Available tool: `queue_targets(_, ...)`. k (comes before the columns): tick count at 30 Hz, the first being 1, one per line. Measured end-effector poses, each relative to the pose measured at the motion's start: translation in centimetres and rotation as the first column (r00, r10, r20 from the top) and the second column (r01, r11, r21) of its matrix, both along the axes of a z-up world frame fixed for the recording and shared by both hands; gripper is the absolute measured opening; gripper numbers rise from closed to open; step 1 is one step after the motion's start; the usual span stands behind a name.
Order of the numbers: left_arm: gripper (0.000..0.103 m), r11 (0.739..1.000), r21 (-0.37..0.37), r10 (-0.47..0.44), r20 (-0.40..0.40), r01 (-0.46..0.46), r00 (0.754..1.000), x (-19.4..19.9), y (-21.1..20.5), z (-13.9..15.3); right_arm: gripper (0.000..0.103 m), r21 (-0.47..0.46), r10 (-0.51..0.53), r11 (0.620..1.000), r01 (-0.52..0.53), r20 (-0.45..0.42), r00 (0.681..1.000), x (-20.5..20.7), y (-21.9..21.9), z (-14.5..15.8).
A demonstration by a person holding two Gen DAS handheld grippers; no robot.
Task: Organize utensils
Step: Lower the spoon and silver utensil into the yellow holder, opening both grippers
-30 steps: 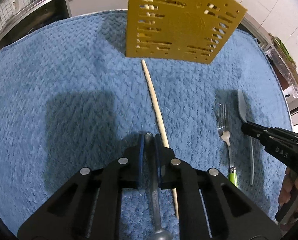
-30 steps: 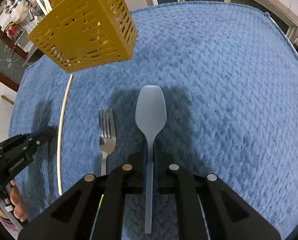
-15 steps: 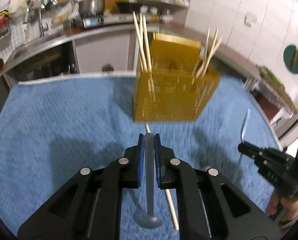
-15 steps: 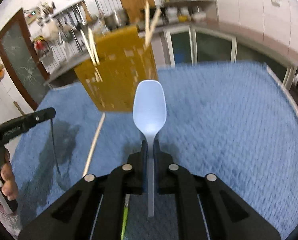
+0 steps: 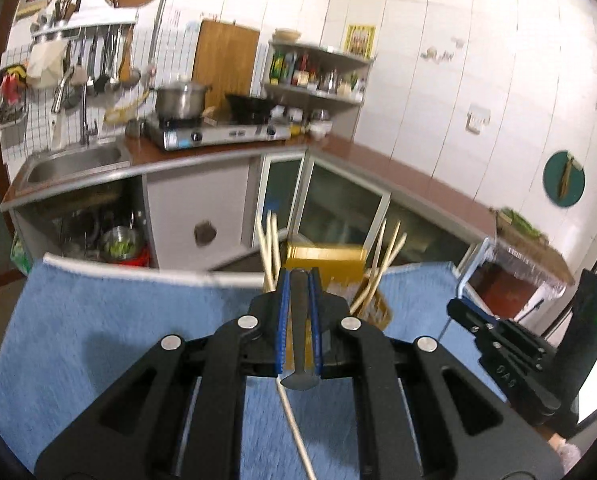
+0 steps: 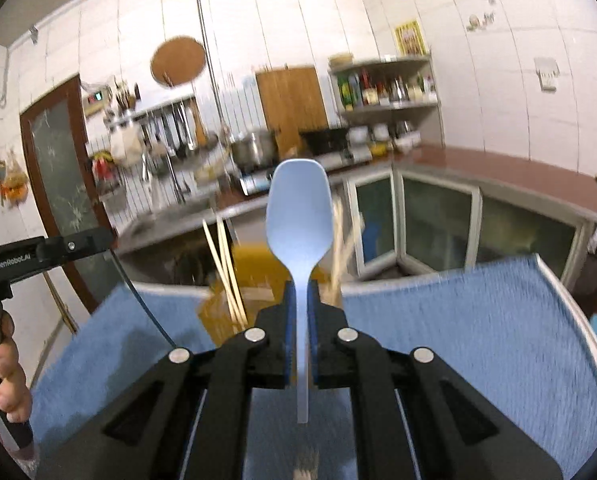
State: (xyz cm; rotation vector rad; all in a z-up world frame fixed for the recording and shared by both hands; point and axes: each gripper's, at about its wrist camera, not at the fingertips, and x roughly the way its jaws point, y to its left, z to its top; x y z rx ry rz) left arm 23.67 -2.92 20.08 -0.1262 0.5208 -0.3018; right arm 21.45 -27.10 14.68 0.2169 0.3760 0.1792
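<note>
Both grippers raised, level: right gripper [image 6: 298, 320] w/ spoon [image 6: 299, 216], left gripper [image 5: 298, 320] probably metal utensil [image 5: 299, 328].

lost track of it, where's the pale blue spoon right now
In the right wrist view the pale blue spoon stands bowl-up, clamped in the right gripper, lifted in front of the yellow utensil holder.

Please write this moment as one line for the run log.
left gripper: shut on metal utensil | right gripper: shut on blue spoon | yellow holder: ahead, chopsticks inside

Yellow caddy [image 6: 254, 280] blurred; tool [image 5: 298, 280] hides its front.
</note>
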Motion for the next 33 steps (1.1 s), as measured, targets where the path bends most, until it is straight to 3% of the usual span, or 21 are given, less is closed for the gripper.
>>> queue_targets(5,0.008,1.0,0.005,0.02,0.101,-0.02,0.995,1.2,-0.9,4.6,0.006,-0.03,-0.02,0.999,0.023,0.108,0.994,2.6,1.5,3.7)
queue_targets(9,0.008,0.998,0.039,0.039,0.118,-0.044,0.992,3.4,-2.4,4.8,0.006,-0.022,-0.039,0.999,0.042,0.143,0.989,4.5,2.1,3.8)
queue_targets(15,0.008,0.997,0.063,0.037,0.044,-0.039,0.998,7.2,-3.5,0.1,0.006,-0.008,-0.063,0.998,0.064,0.133,0.989,7.1,1.8,0.5)
queue_targets(20,0.008,0.993,0.112,0.028,-0.035,-0.024,0.999,8.7,-3.6,-5.0,0.006,-0.035,-0.06,0.998,0.061,0.039,0.997,8.8,1.4,-3.8)
queue_targets(29,0.009,0.991,0.126,0.051,-0.124,-0.036,0.991,9.3,-2.8,-9.9,0.007,-0.125,-0.029,0.992,0.02,-0.072,0.997,9.3,2.4,-8.0)
queue_targets(32,0.022,0.99,0.134,0.068,-0.122,-0.052,0.99,8.6,-2.4,-9.9,0.01,-0.119,-0.007,0.993,-0.006,-0.109,0.994,9.0,2.4,-7.7)
queue_targets(33,0.03,0.989,0.133,0.075,-0.115,-0.059,0.991,8.2,-2.2,-9.6,0.01,-0.123,-0.007,0.992,-0.008,-0.117,0.993,8.8,2.5,-7.4)
